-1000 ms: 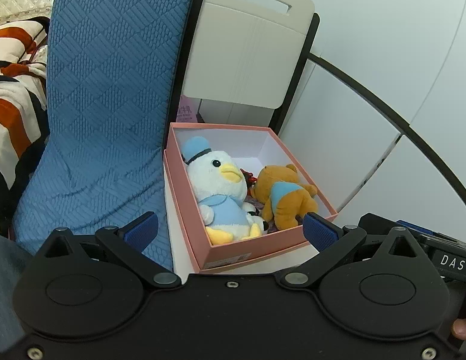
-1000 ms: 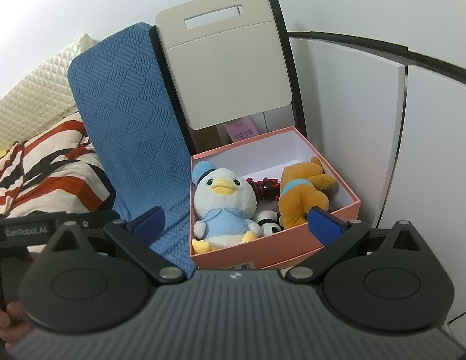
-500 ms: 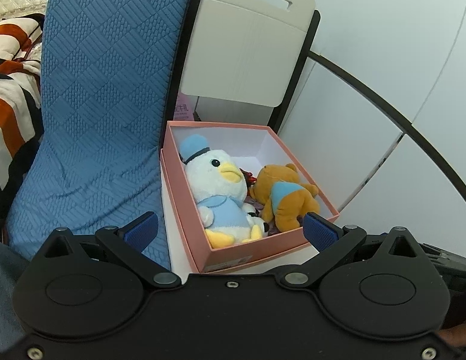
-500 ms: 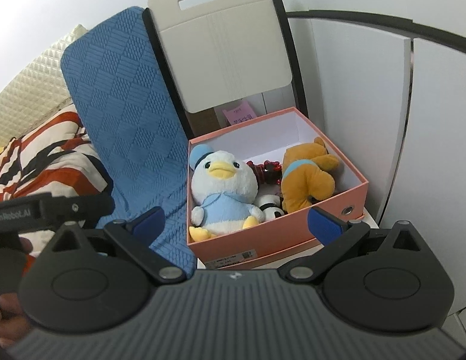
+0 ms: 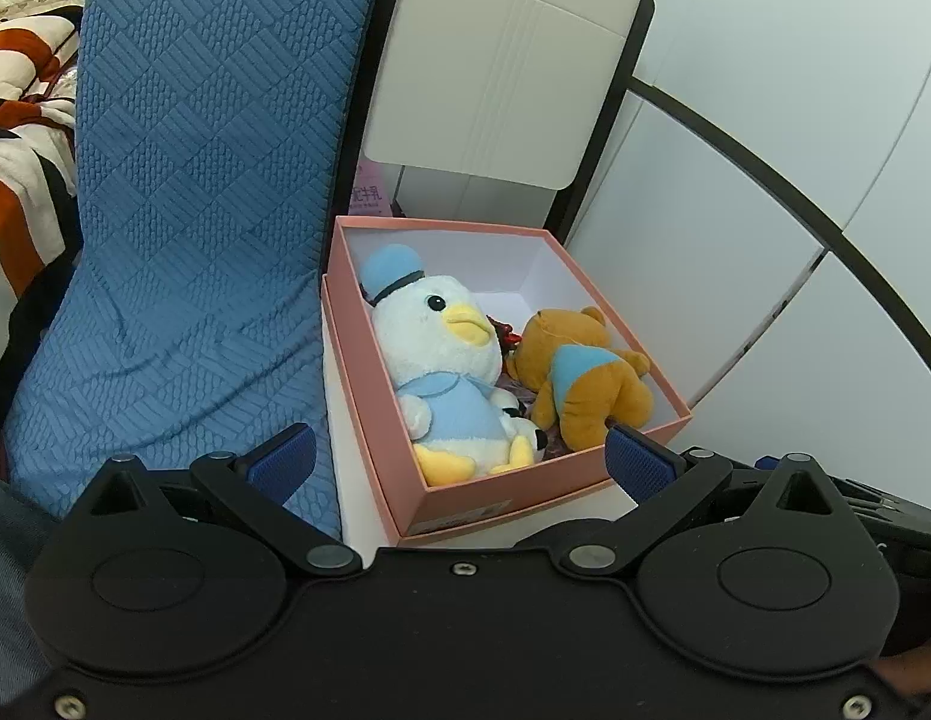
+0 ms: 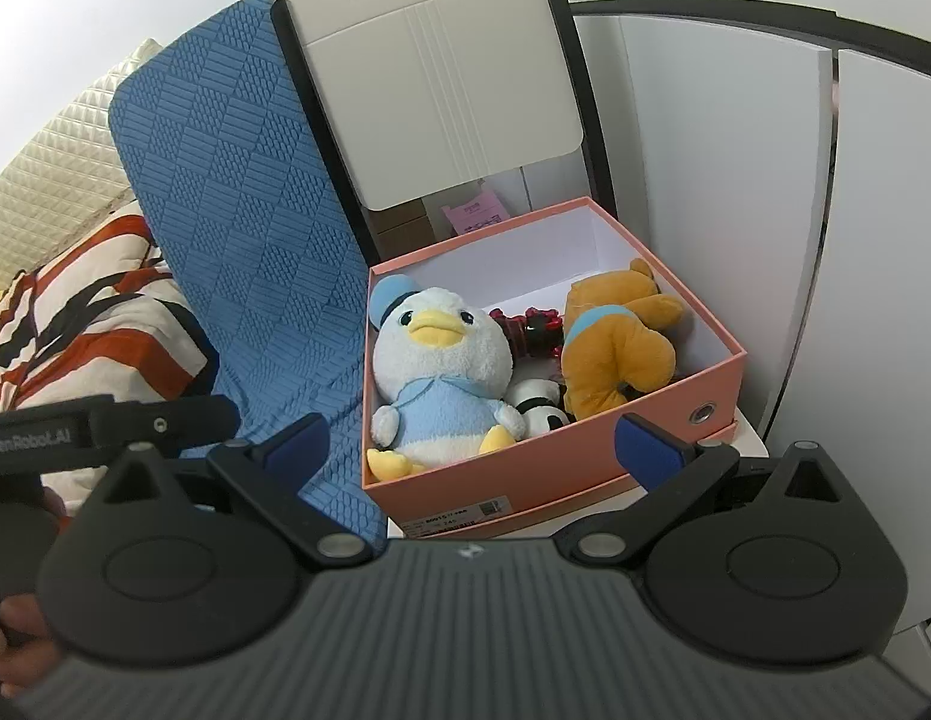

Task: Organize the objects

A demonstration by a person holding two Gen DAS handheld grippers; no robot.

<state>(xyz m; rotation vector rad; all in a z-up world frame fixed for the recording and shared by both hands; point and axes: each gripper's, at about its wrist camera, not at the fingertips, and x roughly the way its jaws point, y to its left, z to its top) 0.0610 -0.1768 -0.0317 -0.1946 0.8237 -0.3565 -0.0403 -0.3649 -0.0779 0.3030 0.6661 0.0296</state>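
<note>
Sitting upright in the pink box [image 6: 525,468], the duck plush [image 6: 441,372] faced both wide-spread grippers; the bear plush [image 6: 609,354] lay beside it.

White cabinets [image 6: 705,192] — beige chair [image 6: 447,78]; bedding [image 6: 75,324]

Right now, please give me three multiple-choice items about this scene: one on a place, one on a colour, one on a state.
1. Where is the duck plush?
A. on the blue mat
B. in the pink box
C. on the chair back

2. What colour is the duck's hat?
A. red
B. green
C. light blue

3. How is the right gripper?
A. open, holding nothing
B. shut on the bear plush
C. shut on the box

Answers: 1 B, it sits between the box walls; 2 C, the cap is light blue; 3 A, its fingers stand wide apart.
</note>
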